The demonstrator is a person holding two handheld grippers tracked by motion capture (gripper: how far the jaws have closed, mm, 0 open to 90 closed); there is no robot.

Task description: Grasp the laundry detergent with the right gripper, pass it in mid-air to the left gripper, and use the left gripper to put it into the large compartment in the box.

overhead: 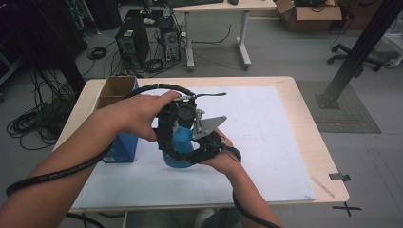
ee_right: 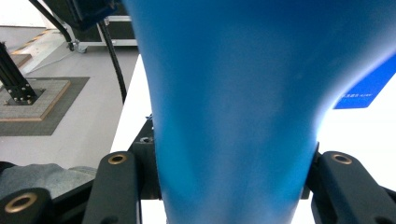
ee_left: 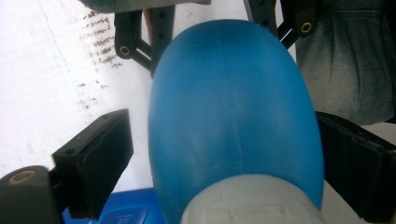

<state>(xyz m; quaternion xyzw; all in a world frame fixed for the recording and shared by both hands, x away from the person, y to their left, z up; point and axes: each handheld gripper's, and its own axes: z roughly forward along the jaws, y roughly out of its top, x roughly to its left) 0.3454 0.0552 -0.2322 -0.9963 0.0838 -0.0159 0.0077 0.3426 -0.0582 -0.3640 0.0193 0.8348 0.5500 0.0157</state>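
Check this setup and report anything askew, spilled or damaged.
Nothing spilled or broken. The blue bottle stands upright on the white mat, clamped low by the right gripper. Only oddity: brownish scuff marks on the mat beside it.

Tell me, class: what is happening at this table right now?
A person works on a blue bottle with two hand-held grippers over a white table mat. The right gripper is shut on the bottle's lower body. The left gripper comes from above near the pale cap, its jaws on either side of the bottle, with a gap at one pad. An open blue box stands beside it.
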